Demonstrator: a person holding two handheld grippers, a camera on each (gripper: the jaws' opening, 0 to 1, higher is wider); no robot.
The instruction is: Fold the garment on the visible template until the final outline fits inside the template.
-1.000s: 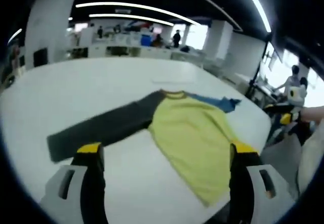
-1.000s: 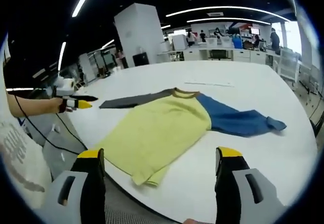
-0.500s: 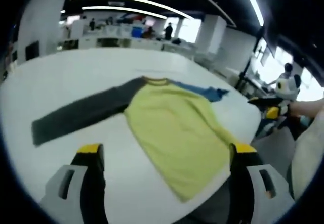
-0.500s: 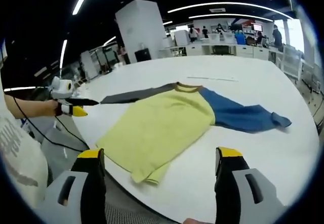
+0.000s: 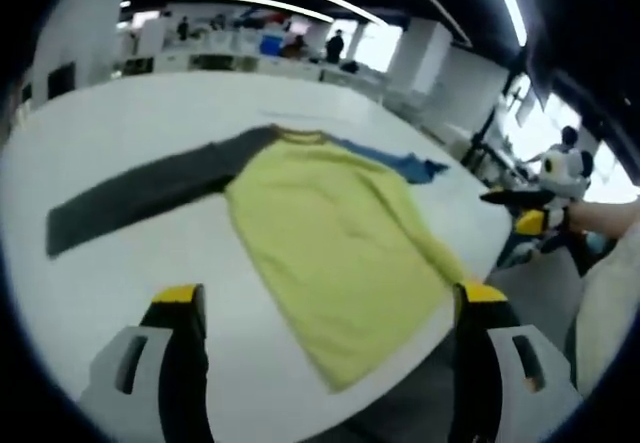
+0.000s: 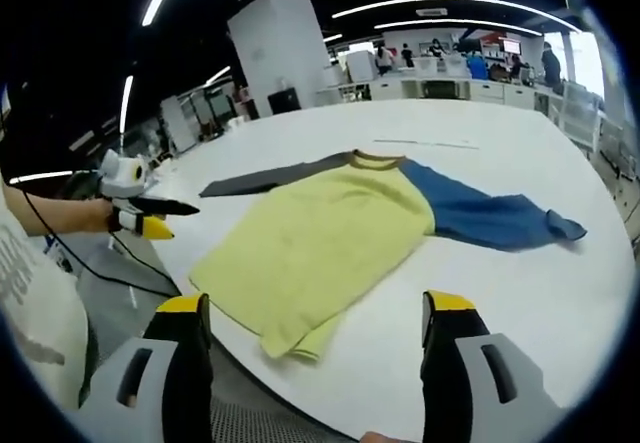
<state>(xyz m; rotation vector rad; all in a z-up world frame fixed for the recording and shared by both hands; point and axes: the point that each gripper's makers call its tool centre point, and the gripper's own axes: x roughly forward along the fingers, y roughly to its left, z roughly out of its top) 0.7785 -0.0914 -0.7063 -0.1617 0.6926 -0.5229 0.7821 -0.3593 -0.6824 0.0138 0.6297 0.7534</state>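
A long-sleeved shirt lies flat on the white table, its hem at the near edge. It has a yellow body, a dark grey sleeve and a blue sleeve. In the left gripper view the yellow body is central, with the grey sleeve to its left and the blue sleeve behind. My left gripper is open, above the table and touching nothing. My right gripper is open too, off the near edge. Each gripper appears in the other's view: left gripper, right gripper.
A thin faint line marks the table beyond the collar. A black cable hangs from the hand at the left. Behind the table stand a white pillar, desks and several people far off.
Both views have shifted a little with the hands; the left one now looks more steeply down at the shirt. The shirt lies as before and both grippers stay open.
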